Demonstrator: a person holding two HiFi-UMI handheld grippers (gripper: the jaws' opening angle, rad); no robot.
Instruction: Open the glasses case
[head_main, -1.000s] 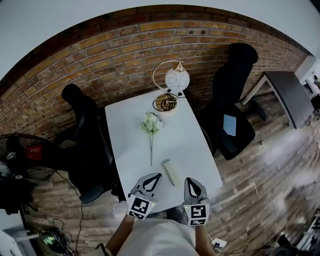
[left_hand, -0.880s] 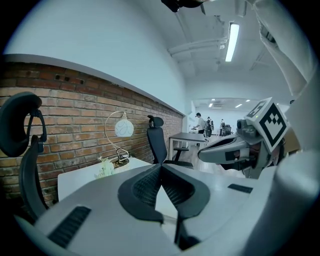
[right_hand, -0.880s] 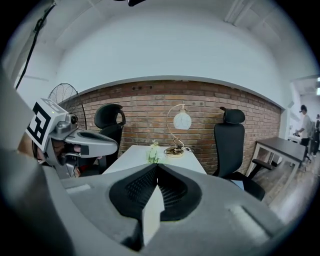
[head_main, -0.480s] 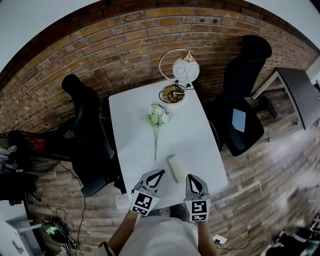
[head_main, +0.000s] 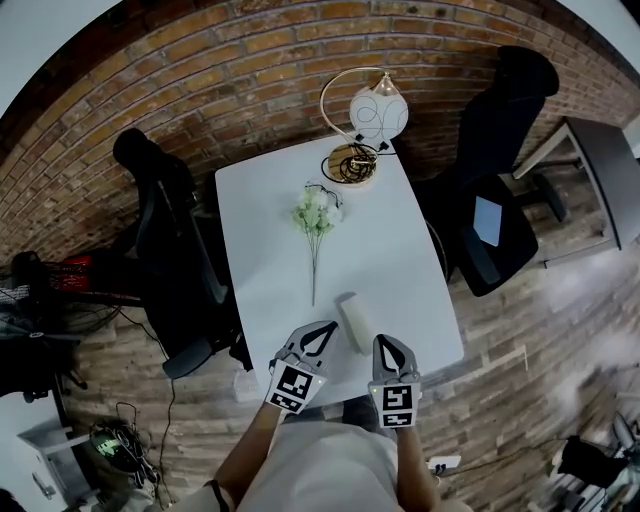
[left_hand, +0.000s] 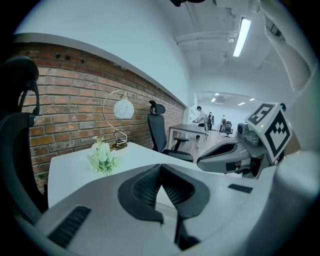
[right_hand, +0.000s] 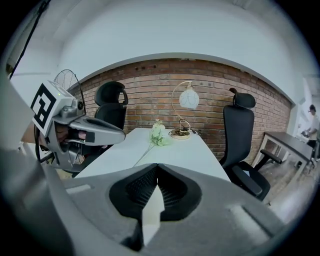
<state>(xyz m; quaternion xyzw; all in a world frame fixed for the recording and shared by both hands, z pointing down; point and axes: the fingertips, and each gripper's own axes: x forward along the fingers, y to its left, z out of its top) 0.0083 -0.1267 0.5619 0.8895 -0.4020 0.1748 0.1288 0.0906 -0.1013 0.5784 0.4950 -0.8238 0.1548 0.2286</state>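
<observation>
Glasses case (head_main: 355, 322) lay on table (head_main: 400, 250), near edge: 1 o'clock fr left gripper (head_main: 322, 332), 11 o'clock fr right gripper (head_main: 386, 345). Both grippers' jaws were together, empty, just beside case.

A pale, oblong, round-edged glasses case (head_main: 356, 322) was observed closed and laid flat on the white rectangular table (head_main: 270, 230), near its front edge, aligned roughly lengthwise.
</observation>
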